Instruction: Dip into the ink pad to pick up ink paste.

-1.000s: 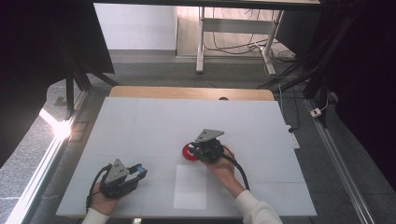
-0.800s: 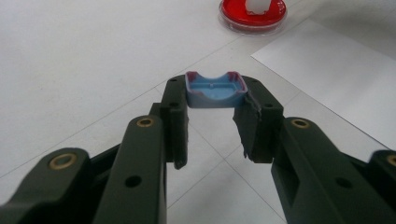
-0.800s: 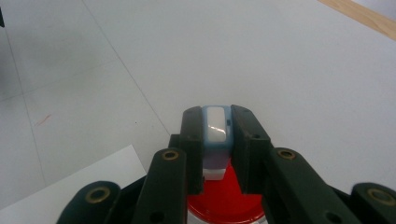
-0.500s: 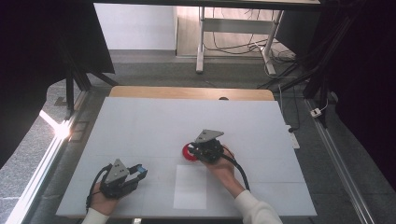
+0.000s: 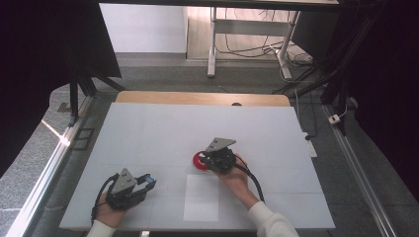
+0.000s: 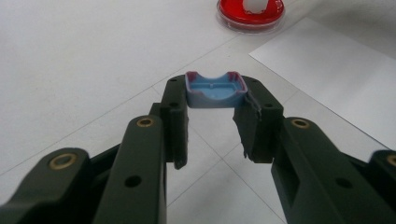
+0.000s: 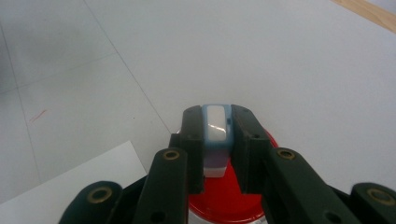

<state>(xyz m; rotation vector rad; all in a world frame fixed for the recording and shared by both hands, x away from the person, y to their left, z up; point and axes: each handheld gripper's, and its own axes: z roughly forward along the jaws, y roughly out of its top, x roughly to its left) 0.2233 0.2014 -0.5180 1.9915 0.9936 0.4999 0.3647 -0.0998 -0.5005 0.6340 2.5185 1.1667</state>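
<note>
1. Two grippers, one in each of the person's hands. The left gripper (image 5: pixel 148 181) lies near the front-left part of the white surface (image 5: pixel 148 133); the right gripper (image 5: pixel 203 161) sits near the middle, over the red dish (image 5: pixel 198 160).
2. Left gripper, seen in its own view (image 6: pixel 215 100): clenched on one small blue tray-shaped piece (image 6: pixel 215 89), held across the tips of the two black jaws, its hollow side facing up.
3. Right gripper, seen in its own view (image 7: pixel 216 135): clenched on one small blue-and-white block (image 7: pixel 216 128), pinched edge-on between the jaws, directly above the dish (image 7: pixel 224 205). Whether the block touches the dish cannot be told.
4. One round red dish; in the left gripper view (image 6: pixel 251 11) it has a clear rim and a white object in it, and lies well apart from the blue piece.
5. One white sheet of paper (image 5: pixel 201 197) lies flat between the two hands, just in front of the dish.
6. Edges and open room: the far half of the surface is bare as far as the wooden strip (image 5: pixel 202 98) along its far edge. The left hand (image 5: pixel 109 212) rests close to the front edge.
</note>
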